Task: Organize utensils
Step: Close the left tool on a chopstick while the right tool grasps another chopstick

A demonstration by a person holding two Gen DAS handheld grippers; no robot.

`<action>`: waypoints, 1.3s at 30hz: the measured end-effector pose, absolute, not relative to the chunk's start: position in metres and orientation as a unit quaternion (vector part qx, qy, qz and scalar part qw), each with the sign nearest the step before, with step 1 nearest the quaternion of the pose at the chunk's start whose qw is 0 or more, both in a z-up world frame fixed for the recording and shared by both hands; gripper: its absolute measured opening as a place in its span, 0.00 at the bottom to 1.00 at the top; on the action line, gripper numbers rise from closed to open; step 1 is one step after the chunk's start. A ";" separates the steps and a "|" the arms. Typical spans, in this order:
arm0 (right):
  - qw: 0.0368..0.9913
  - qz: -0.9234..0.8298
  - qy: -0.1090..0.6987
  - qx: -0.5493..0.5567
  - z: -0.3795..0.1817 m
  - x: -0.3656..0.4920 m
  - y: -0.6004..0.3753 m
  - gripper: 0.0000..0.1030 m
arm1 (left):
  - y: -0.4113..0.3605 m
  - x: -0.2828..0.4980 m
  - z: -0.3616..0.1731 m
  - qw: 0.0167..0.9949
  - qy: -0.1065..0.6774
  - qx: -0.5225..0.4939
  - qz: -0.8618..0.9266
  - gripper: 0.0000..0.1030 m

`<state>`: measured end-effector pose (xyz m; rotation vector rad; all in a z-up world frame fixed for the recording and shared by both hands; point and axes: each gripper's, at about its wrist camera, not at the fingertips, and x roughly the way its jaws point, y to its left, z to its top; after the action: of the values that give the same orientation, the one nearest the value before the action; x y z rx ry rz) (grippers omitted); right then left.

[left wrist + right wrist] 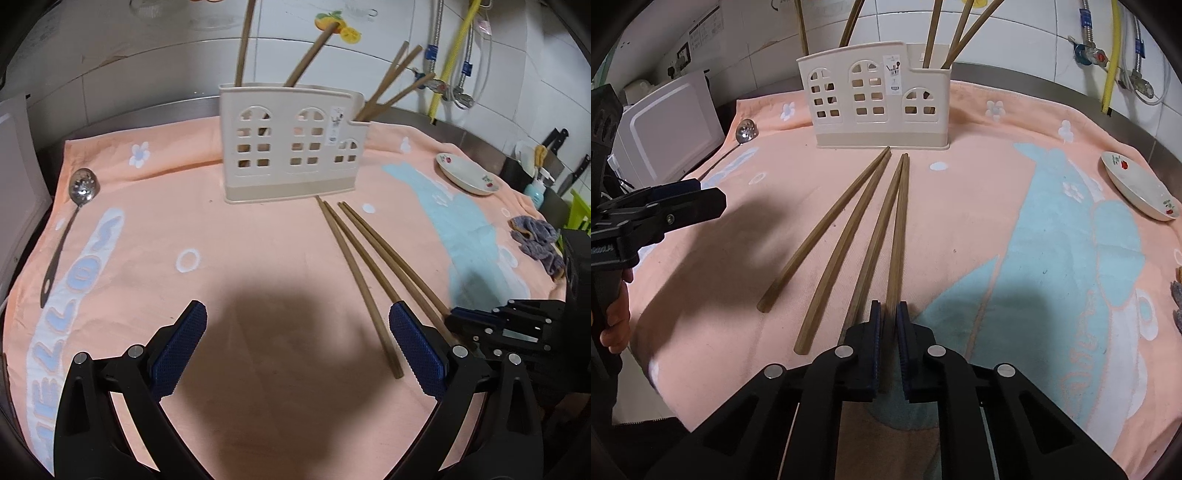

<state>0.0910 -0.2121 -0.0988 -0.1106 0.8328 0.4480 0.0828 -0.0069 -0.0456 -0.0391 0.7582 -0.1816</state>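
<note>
Several brown chopsticks (849, 236) lie fanned on the peach towel (960, 221) in front of a cream house-shaped utensil holder (875, 99), which holds more chopsticks upright. My right gripper (890, 314) is shut on the thick end of the rightmost chopstick (899, 229). In the left wrist view the chopsticks (351, 258) lie just left of the right gripper (509, 325), with the holder (288, 147) behind. My left gripper (295, 332) is open and empty above the towel. A slotted metal spoon (79, 192) lies at the towel's left edge.
A white floral dish (467, 173) sits at the towel's right, with a grey-purple cloth (535, 240) nearer the edge. A white appliance (665, 125) stands left of the towel. Pipes and a tiled wall (1034, 37) rise behind the holder.
</note>
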 end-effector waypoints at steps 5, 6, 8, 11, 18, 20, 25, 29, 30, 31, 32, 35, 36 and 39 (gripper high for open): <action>0.889 0.216 0.400 -0.052 -0.099 0.091 -0.212 0.08 | -0.018 0.081 -0.051 0.921 0.373 -0.016 -0.109 0.94; 0.889 0.216 0.400 -0.052 -0.099 0.091 -0.212 0.08 | -0.020 0.080 -0.052 0.920 0.374 -0.017 -0.113 0.94; 0.890 0.217 0.398 -0.054 -0.099 0.091 -0.213 0.07 | -0.025 0.080 -0.054 0.919 0.376 -0.018 -0.122 0.94; 0.891 0.215 0.395 -0.053 -0.099 0.090 -0.214 0.07 | -0.032 0.079 -0.057 0.917 0.378 -0.014 -0.130 0.92; 0.899 0.211 0.382 -0.043 -0.091 0.089 -0.224 0.07 | -0.044 0.085 -0.065 0.906 0.393 -0.022 -0.153 0.71; 0.902 0.209 0.376 -0.040 -0.087 0.088 -0.227 0.07 | -0.047 0.087 -0.067 0.903 0.397 -0.026 -0.159 0.61; 0.910 0.208 0.358 -0.031 -0.075 0.087 -0.234 0.06 | -0.055 0.093 -0.075 0.896 0.410 -0.031 -0.171 0.39; 0.914 0.209 0.348 -0.027 -0.067 0.085 -0.237 0.06 | -0.060 0.099 -0.082 0.889 0.420 -0.039 -0.177 0.25; 0.915 0.209 0.345 -0.026 -0.066 0.085 -0.237 0.06 | -0.061 0.100 -0.083 0.889 0.421 -0.039 -0.177 0.24; 0.915 0.209 0.344 -0.026 -0.065 0.085 -0.237 0.06 | -0.062 0.101 -0.084 0.888 0.422 -0.038 -0.177 0.21; 0.917 0.209 0.339 -0.024 -0.062 0.084 -0.238 0.06 | -0.063 0.102 -0.085 0.888 0.424 -0.037 -0.177 0.20; 0.918 0.210 0.336 -0.023 -0.060 0.084 -0.239 0.06 | -0.066 0.105 -0.088 0.886 0.429 -0.038 -0.172 0.19; 0.918 0.211 0.335 -0.023 -0.059 0.084 -0.239 0.06 | -0.066 0.106 -0.089 0.886 0.430 -0.038 -0.171 0.19; 0.919 0.211 0.333 -0.022 -0.059 0.085 -0.239 0.06 | -0.068 0.107 -0.092 0.886 0.432 -0.035 -0.166 0.18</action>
<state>0.0846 -0.2394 -0.0585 -0.0448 0.6855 0.4343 0.1070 -0.0681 -0.0915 -0.0719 0.8987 -0.3457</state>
